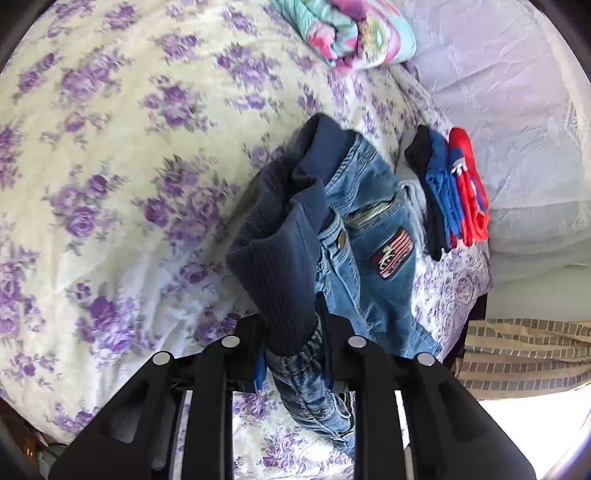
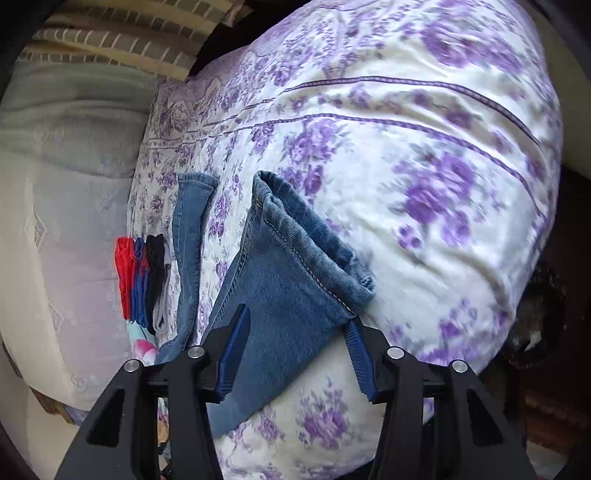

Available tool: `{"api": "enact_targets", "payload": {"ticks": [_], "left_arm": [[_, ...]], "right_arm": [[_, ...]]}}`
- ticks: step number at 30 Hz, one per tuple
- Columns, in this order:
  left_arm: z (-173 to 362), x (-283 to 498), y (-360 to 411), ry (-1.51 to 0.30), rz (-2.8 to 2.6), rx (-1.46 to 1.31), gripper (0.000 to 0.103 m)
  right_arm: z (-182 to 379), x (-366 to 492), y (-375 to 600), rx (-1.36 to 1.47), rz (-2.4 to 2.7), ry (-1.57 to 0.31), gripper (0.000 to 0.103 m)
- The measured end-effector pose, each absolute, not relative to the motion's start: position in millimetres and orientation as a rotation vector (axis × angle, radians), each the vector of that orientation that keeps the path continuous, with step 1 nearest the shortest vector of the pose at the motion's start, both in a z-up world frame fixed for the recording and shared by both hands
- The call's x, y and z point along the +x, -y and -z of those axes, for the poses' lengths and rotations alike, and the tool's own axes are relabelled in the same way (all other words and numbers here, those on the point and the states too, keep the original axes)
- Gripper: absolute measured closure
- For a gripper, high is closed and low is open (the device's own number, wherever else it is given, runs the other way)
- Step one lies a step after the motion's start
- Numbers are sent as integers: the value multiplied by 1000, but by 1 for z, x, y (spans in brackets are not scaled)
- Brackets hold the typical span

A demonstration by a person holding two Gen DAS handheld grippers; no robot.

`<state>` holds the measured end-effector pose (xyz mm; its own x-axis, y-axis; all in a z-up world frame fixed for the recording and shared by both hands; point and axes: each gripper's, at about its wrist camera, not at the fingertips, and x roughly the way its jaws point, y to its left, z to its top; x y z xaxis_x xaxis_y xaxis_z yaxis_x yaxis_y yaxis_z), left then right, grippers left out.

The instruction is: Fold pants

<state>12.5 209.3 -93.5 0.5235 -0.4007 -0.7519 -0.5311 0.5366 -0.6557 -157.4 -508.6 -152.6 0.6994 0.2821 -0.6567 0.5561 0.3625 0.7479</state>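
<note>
Blue denim pants (image 1: 369, 229) with a navy ribbed waistband (image 1: 280, 236) and a striped patch lie bunched on a floral bedspread (image 1: 110, 184). My left gripper (image 1: 291, 354) is shut on the waistband end, with cloth squeezed between its close-set fingers. In the right wrist view one pant leg (image 2: 288, 280) runs up between my right gripper's (image 2: 297, 350) blue pads, its hem curled upward. Those jaws stand apart, one at each edge of the leg. The other leg (image 2: 192, 229) lies flat to the left.
A stack of folded red, blue and black clothes (image 1: 454, 192) (image 2: 136, 277) sits beside the pants. A colourful rolled blanket (image 1: 351, 33) lies further back. A pale lilac cover (image 1: 498, 92) lies beyond the stack. Striped cloth (image 1: 517, 354) hangs past the bed edge.
</note>
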Motion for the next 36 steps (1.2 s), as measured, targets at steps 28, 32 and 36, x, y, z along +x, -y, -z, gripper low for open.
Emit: {"api": "enact_targets", "payload": {"ticks": [28, 32, 36], "left_arm": [[45, -74, -219, -931, -208, -741, 52], [64, -27, -169, -989, -62, -661, 51], [106, 0, -168, -1076, -164, -611, 52]], "right_arm": [[35, -55, 472, 638, 8, -746, 67], [26, -15, 393, 598, -249, -760, 67], [40, 17, 316, 554, -414, -845, 62]]}}
